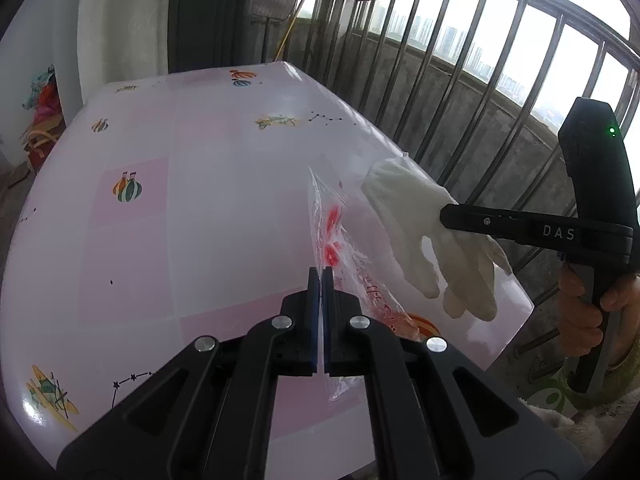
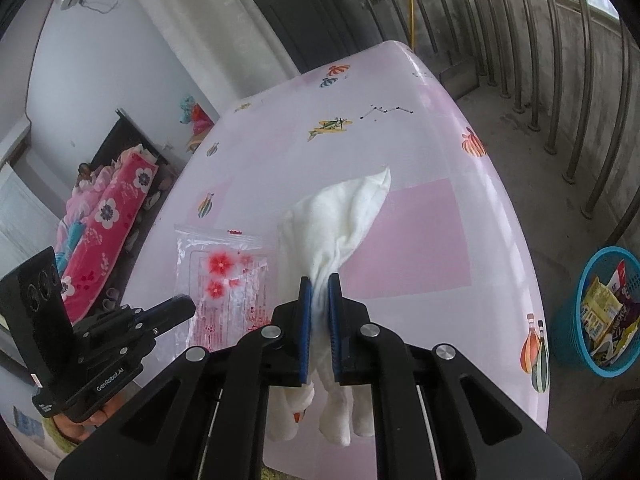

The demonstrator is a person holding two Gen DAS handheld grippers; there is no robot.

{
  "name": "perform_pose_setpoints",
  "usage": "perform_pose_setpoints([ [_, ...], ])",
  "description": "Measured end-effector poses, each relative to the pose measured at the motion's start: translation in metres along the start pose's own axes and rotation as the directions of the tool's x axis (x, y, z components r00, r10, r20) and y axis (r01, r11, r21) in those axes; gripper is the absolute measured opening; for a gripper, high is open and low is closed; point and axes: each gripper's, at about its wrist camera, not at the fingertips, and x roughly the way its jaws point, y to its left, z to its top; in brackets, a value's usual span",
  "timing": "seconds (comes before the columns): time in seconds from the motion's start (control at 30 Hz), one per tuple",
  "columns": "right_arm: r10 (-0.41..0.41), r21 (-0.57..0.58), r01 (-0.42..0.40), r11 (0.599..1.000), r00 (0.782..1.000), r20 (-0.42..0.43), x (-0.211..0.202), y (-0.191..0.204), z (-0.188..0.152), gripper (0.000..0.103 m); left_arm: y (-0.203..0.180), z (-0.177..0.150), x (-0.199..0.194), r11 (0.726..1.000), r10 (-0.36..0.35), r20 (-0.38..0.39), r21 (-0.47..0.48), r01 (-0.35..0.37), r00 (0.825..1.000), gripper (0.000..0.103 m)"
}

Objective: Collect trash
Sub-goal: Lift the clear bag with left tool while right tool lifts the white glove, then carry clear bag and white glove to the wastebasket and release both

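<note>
Your right claw pinches the white glove, lifted over the table. Your left claw is clamped on the plastic bag, just left of the glove. The basket sits far right.

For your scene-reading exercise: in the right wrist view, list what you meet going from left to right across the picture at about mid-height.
Left gripper → clear flower-printed plastic bag → white glove, clamped in the right gripper → pink tablecloth → blue basket of wrappers on the floor.
</note>
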Motion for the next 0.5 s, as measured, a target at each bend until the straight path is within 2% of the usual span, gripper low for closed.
perform_pose_setpoints([
  [0.23, 0.029, 0.012, -0.029, 0.999, 0.999, 0.035, -0.016, -0.001, 0.004, 0.009, -0.008, 0.01, -0.012, 1.0, -0.025, 0.039, 0.013, 0.024, 0.999, 0.0],
  [0.37, 0.034, 0.041, -0.038, 0.998, 0.994, 0.107, -0.042, -0.011, 0.01, 0.009, -0.021, 0.026, -0.023, 0.997, -0.072, 0.079, 0.046, 0.068, 0.994, 0.0],
  [0.5, -0.013, 0.092, -0.007, 0.996, 0.978, 0.208, -0.082, -0.035, 0.011, 0.009, -0.043, 0.049, -0.026, 0.986, -0.149, 0.107, 0.092, 0.14, 0.983, 0.0],
])
